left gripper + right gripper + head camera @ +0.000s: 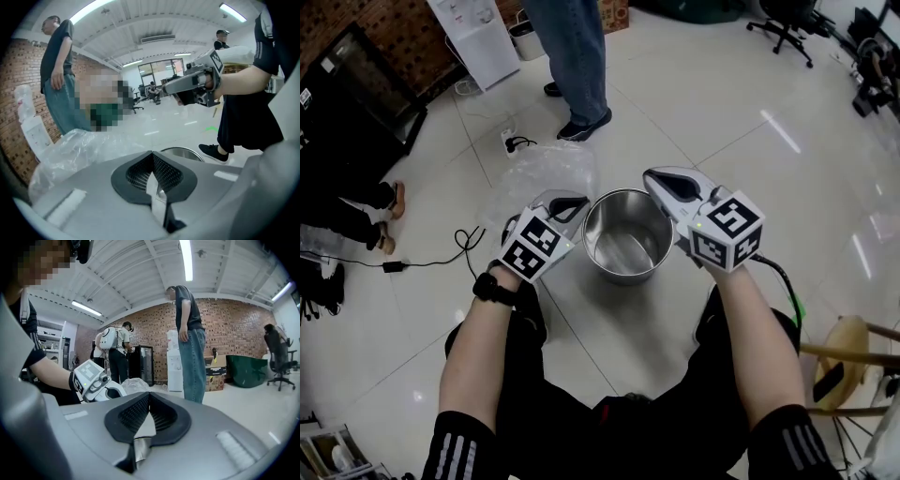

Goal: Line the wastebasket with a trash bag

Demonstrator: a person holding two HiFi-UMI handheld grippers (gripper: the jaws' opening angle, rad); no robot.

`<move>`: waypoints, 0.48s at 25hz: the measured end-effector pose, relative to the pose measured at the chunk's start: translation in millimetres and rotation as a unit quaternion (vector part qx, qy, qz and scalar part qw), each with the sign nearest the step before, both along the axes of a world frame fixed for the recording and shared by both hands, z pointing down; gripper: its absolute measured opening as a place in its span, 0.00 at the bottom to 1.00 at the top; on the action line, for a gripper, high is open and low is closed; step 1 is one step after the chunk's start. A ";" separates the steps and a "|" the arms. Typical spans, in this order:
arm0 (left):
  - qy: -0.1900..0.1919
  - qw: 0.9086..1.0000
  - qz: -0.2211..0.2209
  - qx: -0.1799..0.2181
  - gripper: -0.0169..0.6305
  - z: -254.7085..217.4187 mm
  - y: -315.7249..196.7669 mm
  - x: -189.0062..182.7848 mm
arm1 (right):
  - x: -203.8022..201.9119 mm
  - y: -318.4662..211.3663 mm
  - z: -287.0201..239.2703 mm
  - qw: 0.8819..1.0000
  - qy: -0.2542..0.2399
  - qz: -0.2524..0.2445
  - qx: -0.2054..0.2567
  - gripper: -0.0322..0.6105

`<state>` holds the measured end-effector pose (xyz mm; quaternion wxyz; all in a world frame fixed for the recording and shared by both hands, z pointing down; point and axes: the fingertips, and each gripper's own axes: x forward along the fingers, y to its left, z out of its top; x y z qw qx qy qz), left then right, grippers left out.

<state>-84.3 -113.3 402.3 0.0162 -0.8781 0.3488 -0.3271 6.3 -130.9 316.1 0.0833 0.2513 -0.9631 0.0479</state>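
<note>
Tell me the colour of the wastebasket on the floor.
The wastebasket is shiny silver metal, shown best in the head view.

Left hand-held gripper (575,202), right hand-held gripper (662,180) — both closed.

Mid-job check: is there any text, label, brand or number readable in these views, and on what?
No text can be read anywhere.
Left cube, right cube: square marker patterns only, no letters.
Cardboard box: print too small to read.
Dispenser: front panel blurred.
</note>
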 end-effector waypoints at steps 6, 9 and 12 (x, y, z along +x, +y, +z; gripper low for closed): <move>-0.001 0.998 0.050 -0.022 0.03 30.1 4.9 46.6 | 1.8 -6.5 8.3 1.000 0.007 0.001 -0.009 0.06; -0.011 0.995 0.085 -0.052 0.03 55.5 17.5 72.3 | 9.8 -13.2 19.8 1.000 0.014 0.007 -0.024 0.07; -0.029 0.988 0.134 -0.076 0.03 77.4 33.4 96.8 | 7.6 -19.8 32.4 0.999 0.027 0.004 -0.038 0.15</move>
